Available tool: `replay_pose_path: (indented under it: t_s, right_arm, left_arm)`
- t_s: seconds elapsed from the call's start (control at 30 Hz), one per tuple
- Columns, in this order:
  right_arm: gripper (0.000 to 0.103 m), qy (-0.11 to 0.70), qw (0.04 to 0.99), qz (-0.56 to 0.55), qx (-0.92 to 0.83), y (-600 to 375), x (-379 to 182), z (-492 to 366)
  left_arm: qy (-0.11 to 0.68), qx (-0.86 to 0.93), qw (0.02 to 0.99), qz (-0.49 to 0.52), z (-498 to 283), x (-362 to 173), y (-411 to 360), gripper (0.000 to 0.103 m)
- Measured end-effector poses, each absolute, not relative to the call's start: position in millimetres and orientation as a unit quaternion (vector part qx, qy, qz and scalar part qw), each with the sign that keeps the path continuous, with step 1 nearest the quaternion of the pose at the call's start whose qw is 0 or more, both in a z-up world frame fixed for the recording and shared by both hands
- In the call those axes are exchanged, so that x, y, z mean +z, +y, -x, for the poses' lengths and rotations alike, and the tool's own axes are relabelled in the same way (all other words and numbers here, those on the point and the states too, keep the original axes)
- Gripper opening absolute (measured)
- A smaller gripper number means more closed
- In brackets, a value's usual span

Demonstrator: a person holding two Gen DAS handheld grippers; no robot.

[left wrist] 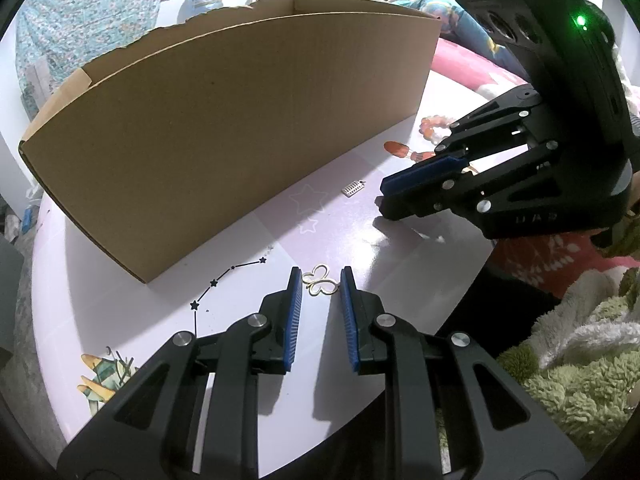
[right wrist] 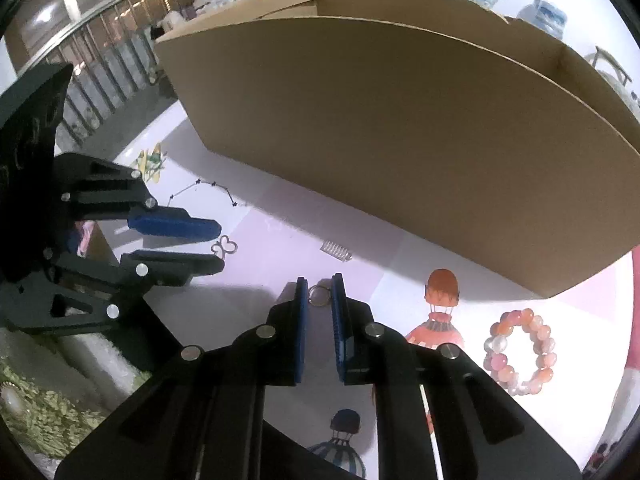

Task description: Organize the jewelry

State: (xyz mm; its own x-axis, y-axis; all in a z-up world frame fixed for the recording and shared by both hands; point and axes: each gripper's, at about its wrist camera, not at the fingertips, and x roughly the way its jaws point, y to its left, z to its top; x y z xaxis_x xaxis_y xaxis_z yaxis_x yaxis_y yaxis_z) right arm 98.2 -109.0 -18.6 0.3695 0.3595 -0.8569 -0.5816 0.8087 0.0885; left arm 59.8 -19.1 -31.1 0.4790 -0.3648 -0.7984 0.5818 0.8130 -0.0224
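Gold butterfly charm (left wrist: 320,285) lies on my counter (left wrist: 120,312), between the tips of my left tongs (left wrist: 321,286), whose pads stand just beside its wings; I cannot tell if they press. My right tongs (right wrist: 320,294) clench a small silver ring (right wrist: 319,295). Beaded bracelet (right wrist: 520,351) rests right of them, near the cardboard box (right wrist: 400,140).

Looking like home, likely bedroom: pink bedding (left wrist: 472,66) lying behind lilac cartoon-printed table (left wrist: 360,248), fluffy green blanket (left wrist: 580,380) bunching beside it, floral cloth (left wrist: 88,12) hanging on wall, cardboard box (left wrist: 224,120) sitting on tabletop.
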Motion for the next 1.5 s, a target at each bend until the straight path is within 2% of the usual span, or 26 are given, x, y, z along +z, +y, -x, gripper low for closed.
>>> replay_pose_path:
  t_s: [0.3,0.53,0.6,0.63,0.9,0.93,1.03,1.07,1.43,1.47,1.5]
  right_arm:
    - [0.012,0.467,0.830,0.102,0.285,-122.0,-8.3,-97.8]
    - [0.012,0.457,0.837,0.097,0.285,-128.2,-0.6,-93.5]
    - [0.012,0.455,0.838,0.095,0.286,-129.3,0.6,-91.6]
    - [0.012,0.453,0.839,0.093,0.286,-131.2,1.6,-90.6]
    - [0.012,0.446,0.845,0.081,0.284,-138.0,4.1,-88.2]
    - [0.012,0.446,0.845,0.079,0.284,-138.8,4.1,-88.0]
    - [0.012,0.446,0.846,0.073,0.284,-141.2,3.6,-88.4]
    - [0.012,0.446,0.846,0.072,0.284,-141.7,3.3,-88.0]
    - [0.012,0.444,0.846,0.064,0.289,-145.0,3.3,-89.2]
    - [0.012,0.443,0.846,0.064,0.289,-145.5,3.6,-89.0]
    - [0.012,0.443,0.846,0.063,0.289,-146.0,4.0,-88.9]
  left_arm:
    - [0.433,-0.272,0.852,-0.115,-62.5,-30.5,-17.4,0.013]
    - [0.435,-0.265,0.853,-0.118,-59.5,-27.7,-18.5,0.014]
    - [0.434,-0.263,0.854,-0.116,-60.2,-26.3,-19.2,0.022]
    - [0.434,-0.263,0.854,-0.115,-60.7,-25.5,-20.1,0.029]
    - [0.437,-0.280,0.842,-0.145,-59.6,-32.6,-24.8,0.029]
    - [0.439,-0.284,0.840,-0.148,-60.4,-32.5,-24.9,0.029]
    - [0.443,-0.295,0.833,-0.154,-63.5,-31.6,-29.1,0.017]
    - [0.444,-0.297,0.831,-0.157,-64.6,-31.3,-30.9,0.016]
    - [0.435,-0.297,0.832,-0.174,-64.0,-30.6,-40.2,0.014]
    - [0.434,-0.295,0.833,-0.173,-62.4,-30.9,-39.4,0.000]
    - [0.437,-0.294,0.833,-0.172,-61.8,-31.2,-40.4,0.000]
